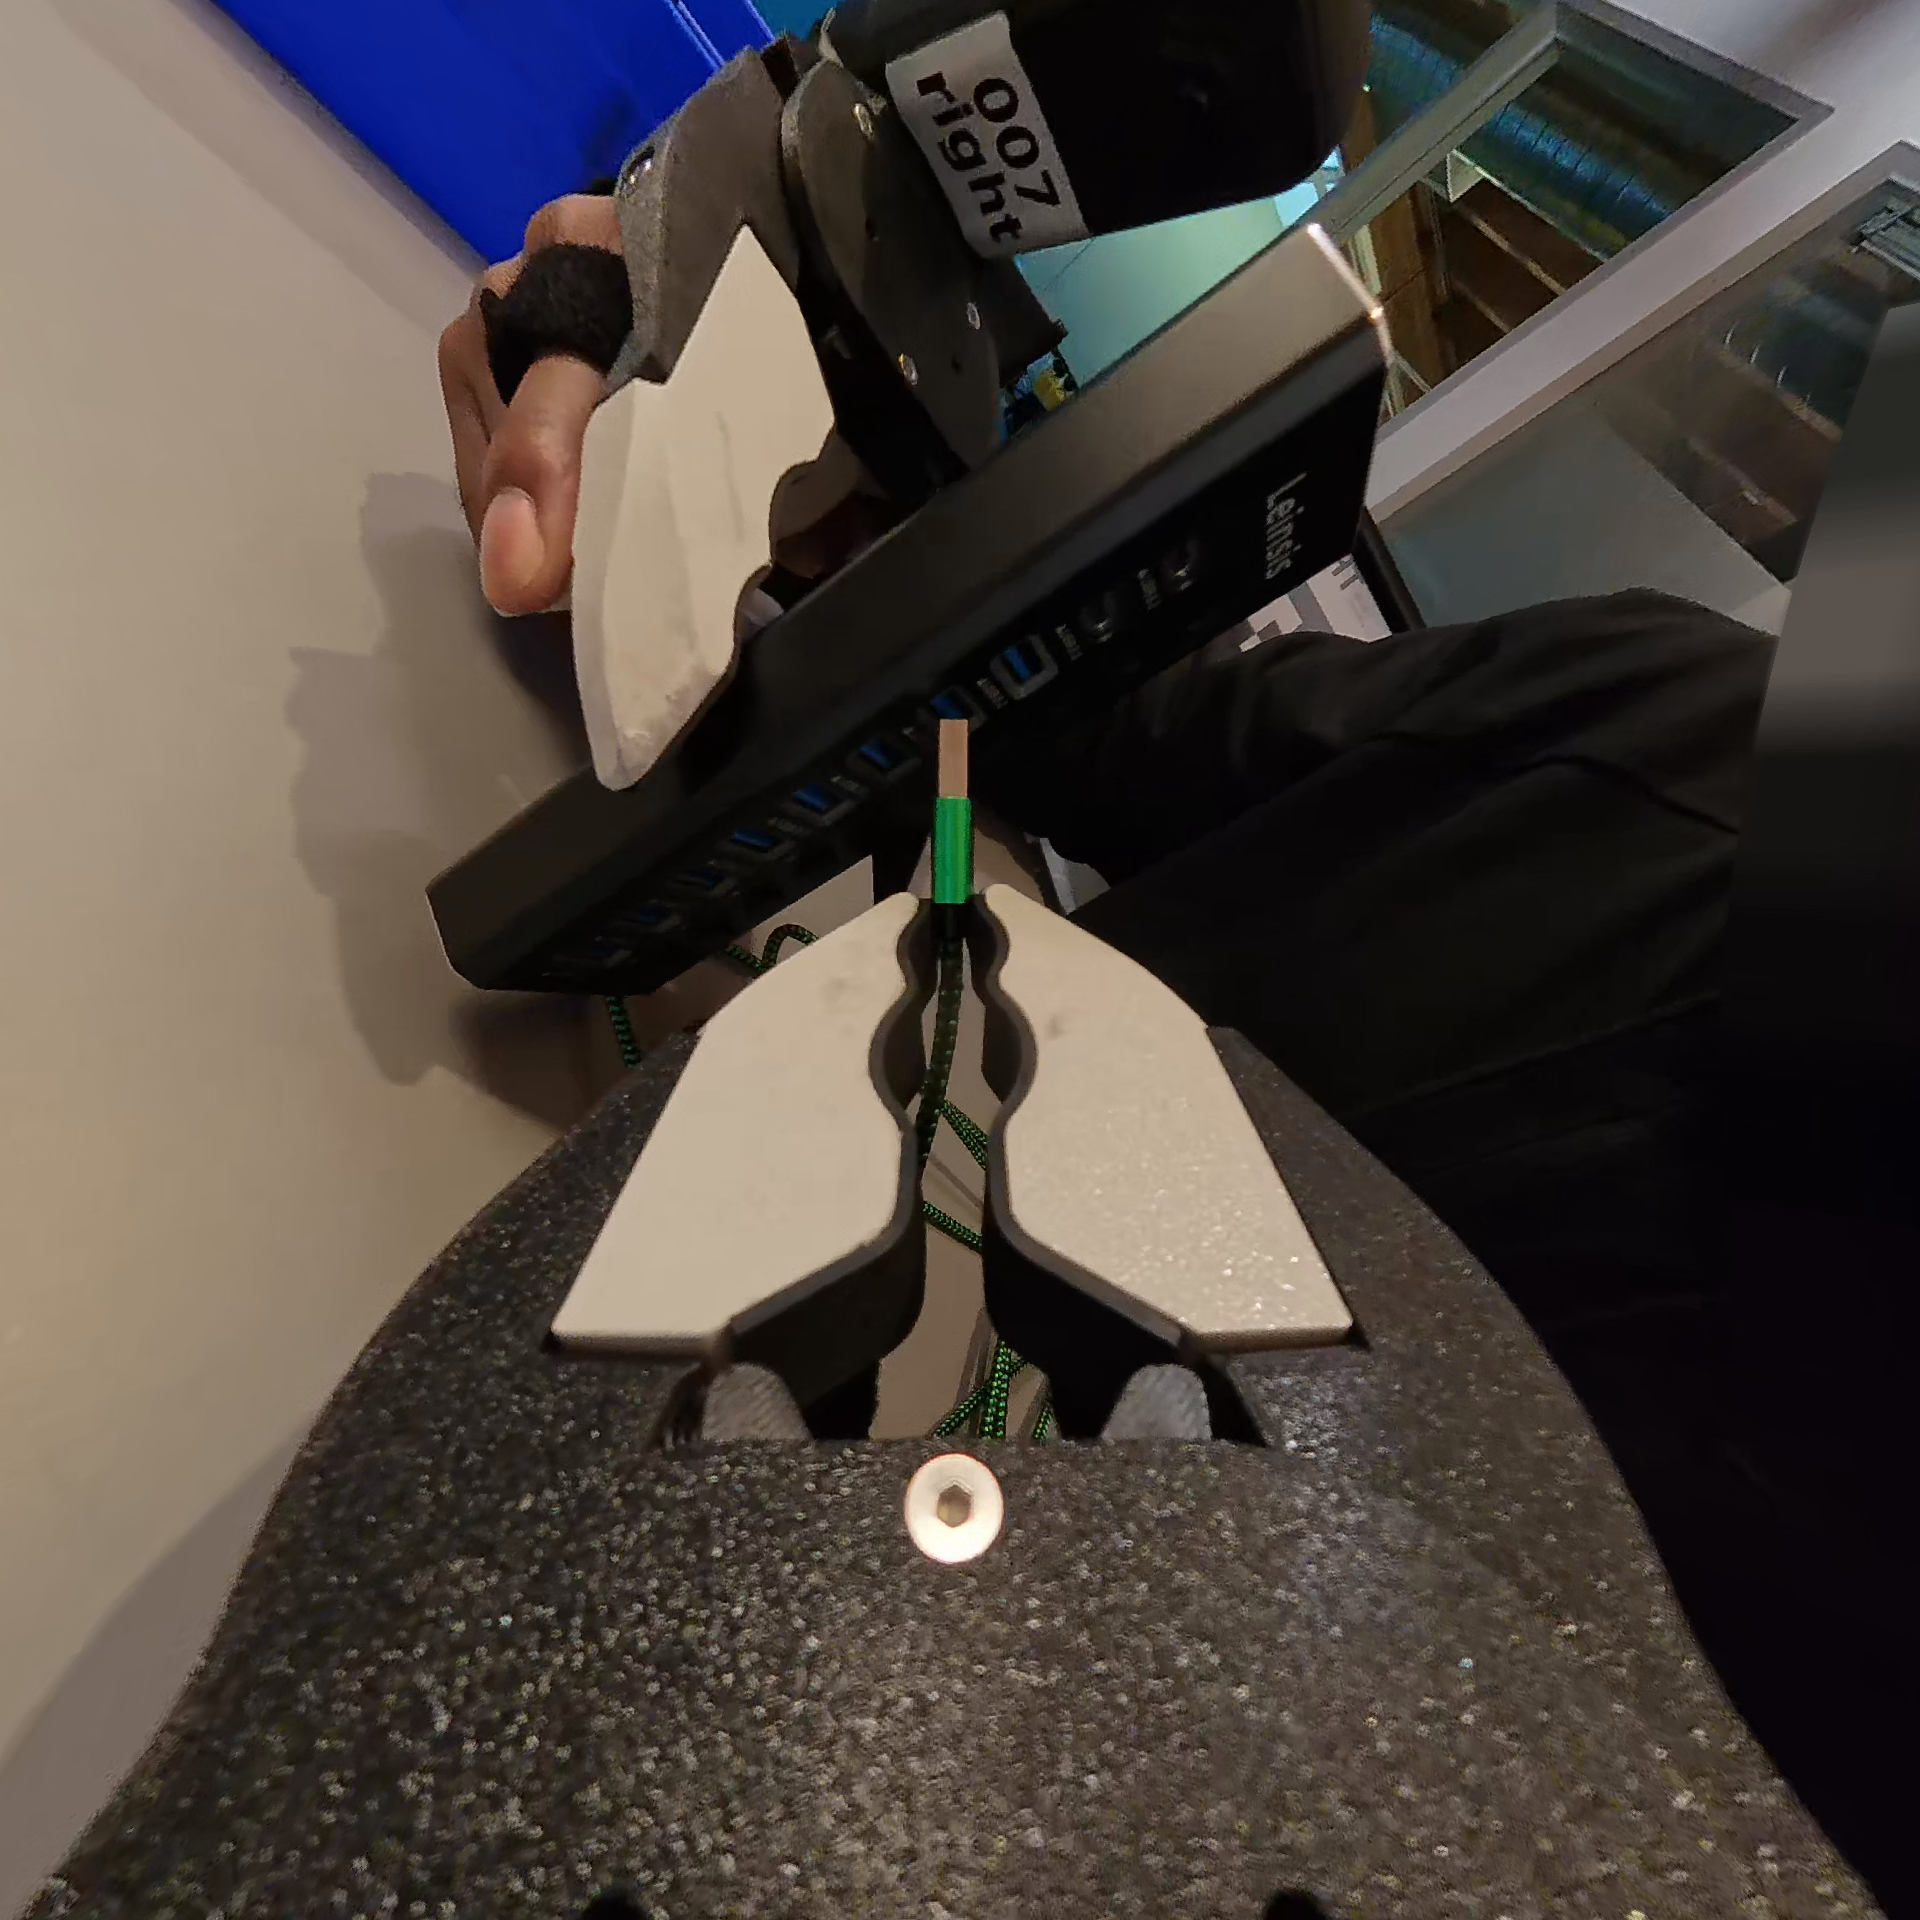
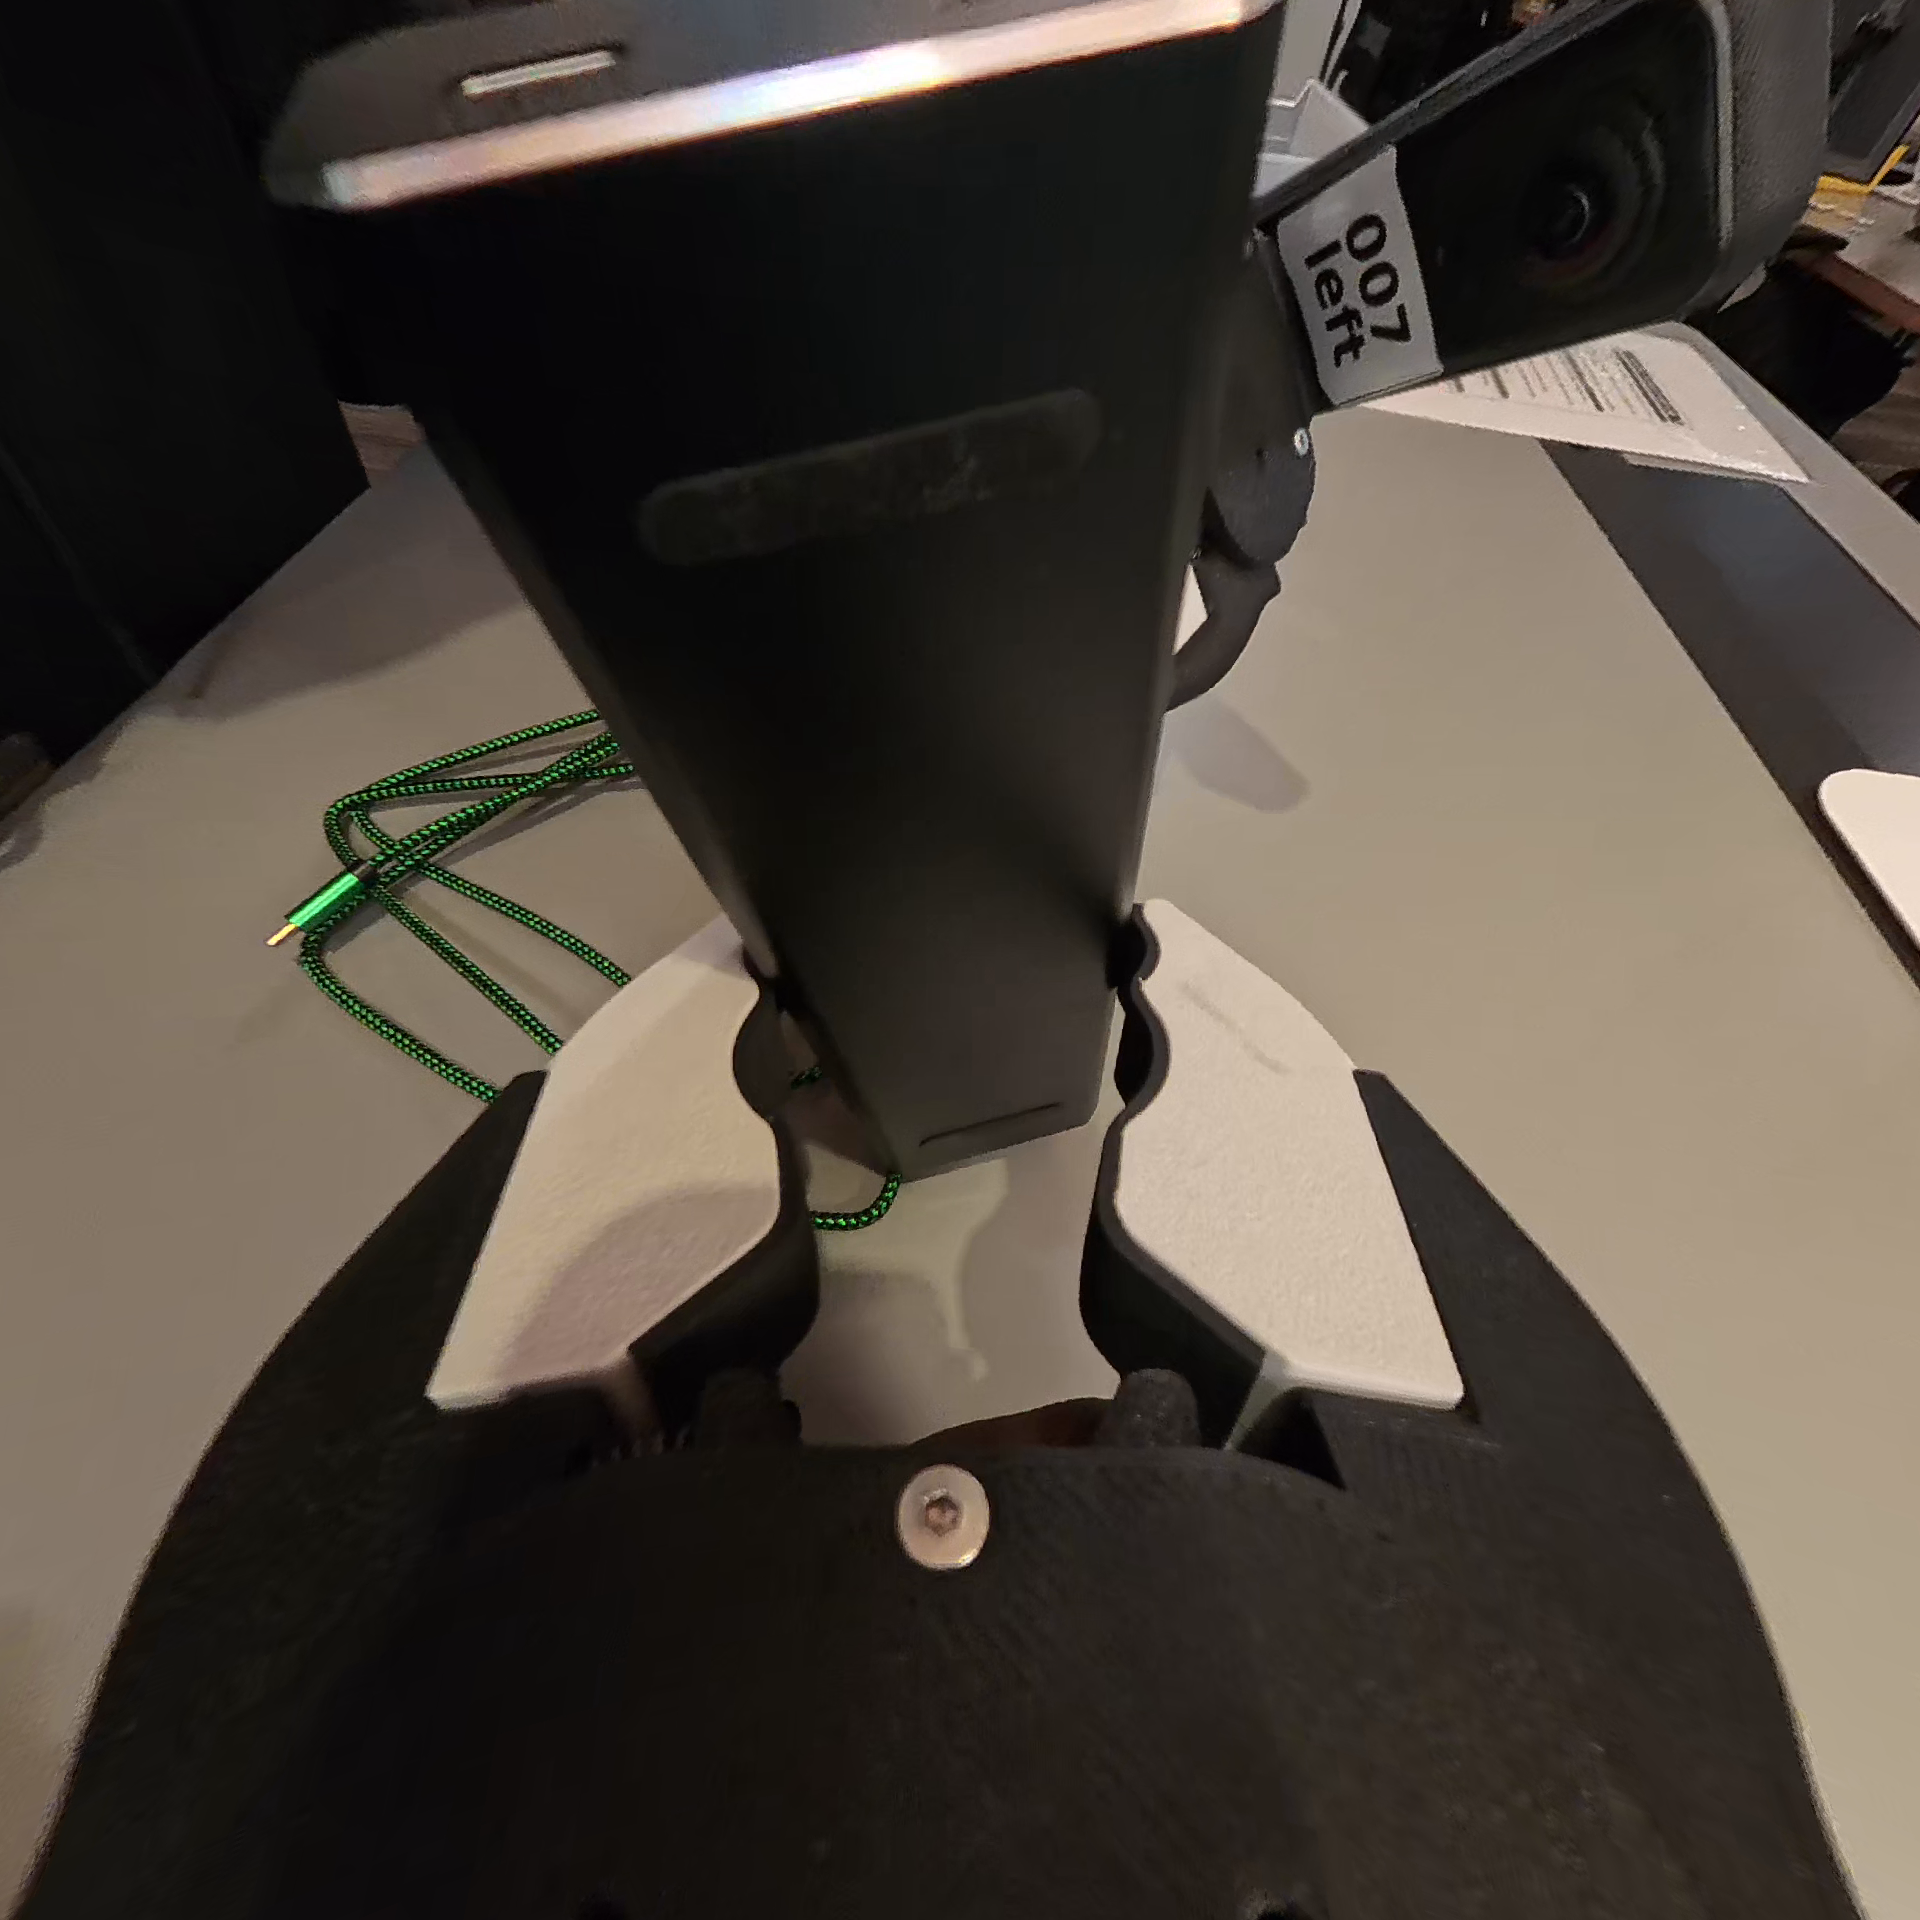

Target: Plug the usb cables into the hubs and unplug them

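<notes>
My left gripper is shut on a green braided USB cable just behind its green plug. The plug's metal tip points at the row of blue ports on a long black hub and sits just short of it. My right gripper is shut on the same black hub and holds it tilted above the table. The right gripper also shows in the left wrist view, held by a hand. The cable's other green end lies loose on the table.
The pale table carries the cable's loops at the left, a sheet of paper at the far right and a white flat item at the right edge. A blue bin and a dark sleeve show in the left wrist view. Less than 4 cm separates the two grippers' tips.
</notes>
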Tool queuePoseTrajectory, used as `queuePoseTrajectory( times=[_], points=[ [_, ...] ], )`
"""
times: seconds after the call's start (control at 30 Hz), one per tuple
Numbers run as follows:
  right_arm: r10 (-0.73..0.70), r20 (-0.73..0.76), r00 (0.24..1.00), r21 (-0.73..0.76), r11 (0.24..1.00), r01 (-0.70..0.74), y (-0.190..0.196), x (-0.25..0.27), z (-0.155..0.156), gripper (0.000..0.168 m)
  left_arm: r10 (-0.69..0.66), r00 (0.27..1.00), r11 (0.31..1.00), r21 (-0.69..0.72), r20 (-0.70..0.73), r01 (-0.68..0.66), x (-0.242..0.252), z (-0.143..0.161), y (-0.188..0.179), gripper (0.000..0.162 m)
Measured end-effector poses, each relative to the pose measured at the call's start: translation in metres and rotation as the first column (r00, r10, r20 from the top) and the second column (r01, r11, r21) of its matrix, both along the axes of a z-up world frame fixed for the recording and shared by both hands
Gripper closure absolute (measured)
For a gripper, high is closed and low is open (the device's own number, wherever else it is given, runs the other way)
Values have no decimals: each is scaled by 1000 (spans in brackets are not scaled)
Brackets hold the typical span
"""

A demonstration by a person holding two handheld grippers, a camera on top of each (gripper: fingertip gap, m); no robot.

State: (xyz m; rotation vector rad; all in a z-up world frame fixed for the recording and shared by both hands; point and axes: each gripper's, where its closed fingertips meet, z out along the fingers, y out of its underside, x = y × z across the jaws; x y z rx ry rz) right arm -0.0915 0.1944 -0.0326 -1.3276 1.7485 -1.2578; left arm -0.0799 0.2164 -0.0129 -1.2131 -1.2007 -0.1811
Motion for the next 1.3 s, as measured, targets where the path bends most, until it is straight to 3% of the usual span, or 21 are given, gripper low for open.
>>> queuePoseTrajectory(
  times=[0.43,0.8,1.3],
  points=[
    [-1,-13,1000,36,999,2,2,-5,-7,107,-10,999,999,42,46,8,-3,-16,4,157],
    [-14,53,998,3,1000,14,0,-3,11,108,7,999,996,90,51,-12,-4,-17,-1,157],
    [20,-35,999,-58,998,-22,8,-4,11,108,-12,998,990,143,67,2,-6,-17,8,157]
  ],
)
